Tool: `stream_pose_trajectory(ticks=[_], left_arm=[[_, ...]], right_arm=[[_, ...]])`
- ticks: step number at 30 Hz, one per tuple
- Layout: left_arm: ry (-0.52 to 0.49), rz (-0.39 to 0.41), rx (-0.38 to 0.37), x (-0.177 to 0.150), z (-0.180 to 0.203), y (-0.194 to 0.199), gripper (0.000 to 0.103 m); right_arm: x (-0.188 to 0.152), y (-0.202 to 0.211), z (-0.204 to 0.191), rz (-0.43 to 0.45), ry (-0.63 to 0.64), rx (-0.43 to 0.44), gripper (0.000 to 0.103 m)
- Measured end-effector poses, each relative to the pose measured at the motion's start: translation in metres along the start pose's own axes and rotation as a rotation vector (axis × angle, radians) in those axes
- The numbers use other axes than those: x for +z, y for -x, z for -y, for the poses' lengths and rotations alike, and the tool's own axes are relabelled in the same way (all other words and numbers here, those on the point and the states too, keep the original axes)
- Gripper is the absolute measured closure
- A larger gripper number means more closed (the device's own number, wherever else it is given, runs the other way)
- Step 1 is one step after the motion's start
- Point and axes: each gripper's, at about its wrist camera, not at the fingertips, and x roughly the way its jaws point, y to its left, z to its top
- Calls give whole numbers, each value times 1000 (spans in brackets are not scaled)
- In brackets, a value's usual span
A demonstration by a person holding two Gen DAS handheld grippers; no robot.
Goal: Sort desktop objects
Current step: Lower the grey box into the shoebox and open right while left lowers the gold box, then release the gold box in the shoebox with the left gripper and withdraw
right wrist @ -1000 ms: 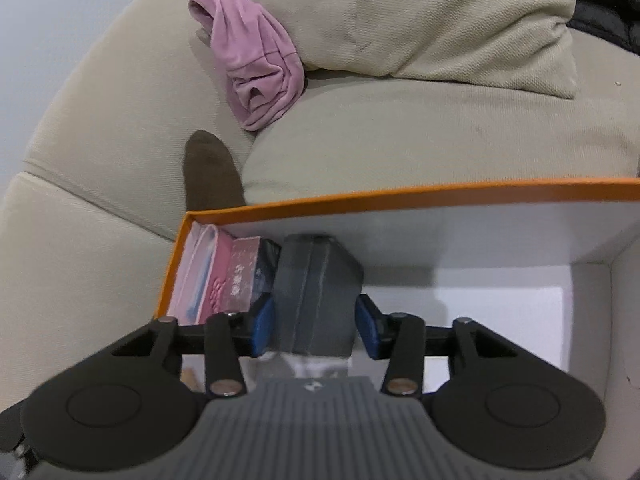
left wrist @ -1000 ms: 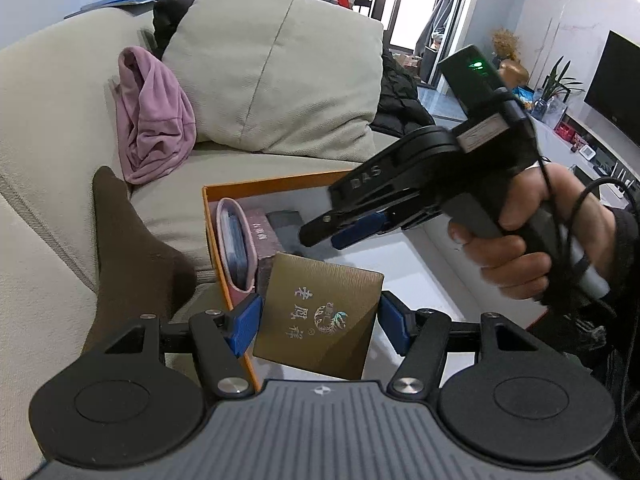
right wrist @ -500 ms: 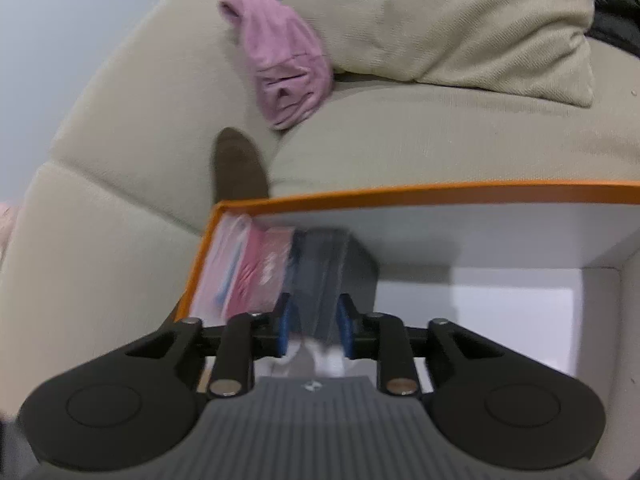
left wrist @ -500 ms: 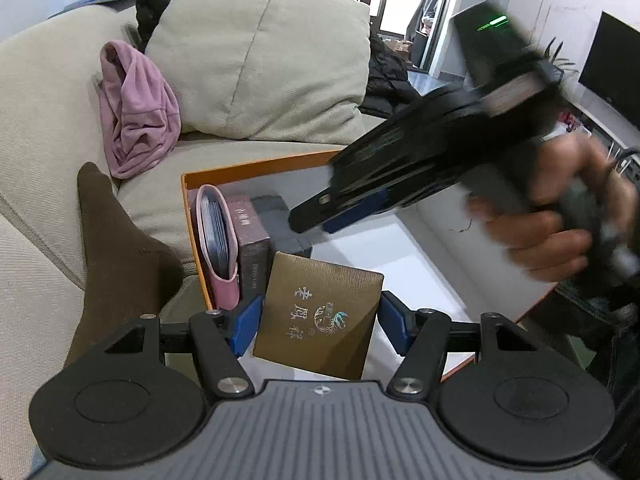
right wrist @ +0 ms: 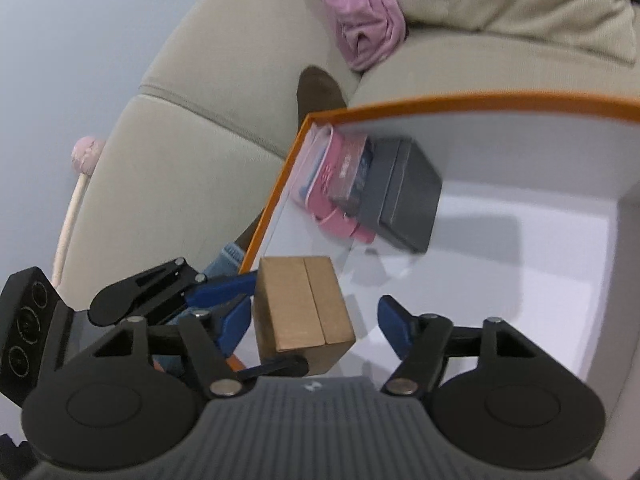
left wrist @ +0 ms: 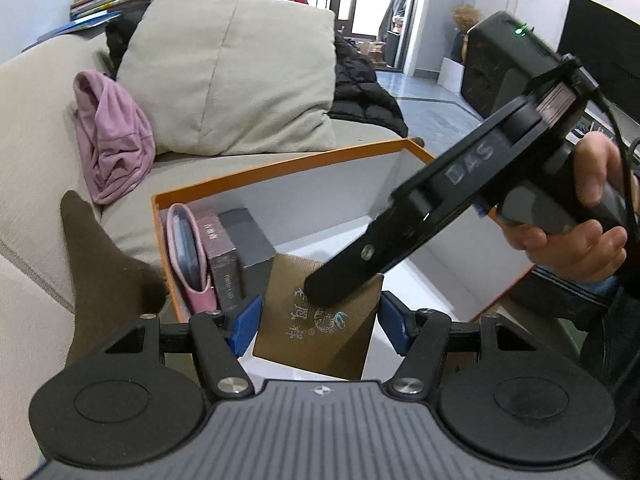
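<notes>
An orange-rimmed white box (left wrist: 276, 170) stands on the sofa. A pink case (left wrist: 188, 256), a dark maroon box (left wrist: 222, 248) and a grey box (left wrist: 250, 236) stand along its left wall. My left gripper (left wrist: 320, 322) is shut on a gold-brown box (left wrist: 316, 332) at the box's near edge. My right gripper (right wrist: 316, 320) is open and hovers over the gold-brown box (right wrist: 300, 304), its finger (left wrist: 344, 280) crossing in front of the box top. The grey box (right wrist: 404, 196) also shows in the right wrist view.
A beige cushion (left wrist: 232, 72) and a pink cloth (left wrist: 112, 140) lie on the sofa behind the box. A brown sock (left wrist: 100, 248) is left of the box. A black jacket (left wrist: 360, 96) lies at the back right. A pink-tipped stick (right wrist: 76, 200) leans by the sofa.
My right gripper let go of the grey box, drew back and opened over the gold-brown box. My left gripper keeps holding the gold-brown box at the box's near edge.
</notes>
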Motion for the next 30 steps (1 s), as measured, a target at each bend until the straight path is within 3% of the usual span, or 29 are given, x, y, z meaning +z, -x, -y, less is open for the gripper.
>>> stream_pose_trajectory(ticks=[1,7,11,15,20,21,23,26,30], left_arm=[[-1,-5,2,1,0,-1,30],[48,-22,-16,3,-7,-7,29],[42,-23,29,1,-8,-2,28],[71,6,104,1,-15,7,28],[186,-13,228,5,-37,12,29],[209,-33,251,5,-42,11,31],[244,-67,277,4,-50,8,46],[292,-88,244,0,-58,6,62],[306,-89,203,-5,-61,6,67]], right_arm=[[-3,1,1,-7,-7,16,47],[-3,4,4,28,-39,-32,50],[5,14,15,99,-72,-160,51],[16,13,16,156,-33,-363,51],[34,-12,9,215,41,-527,51],[37,-18,9,222,49,-539,51],[42,-29,10,215,49,-529,55],[43,-37,9,199,59,-478,55],[37,-27,6,171,99,-444,55]])
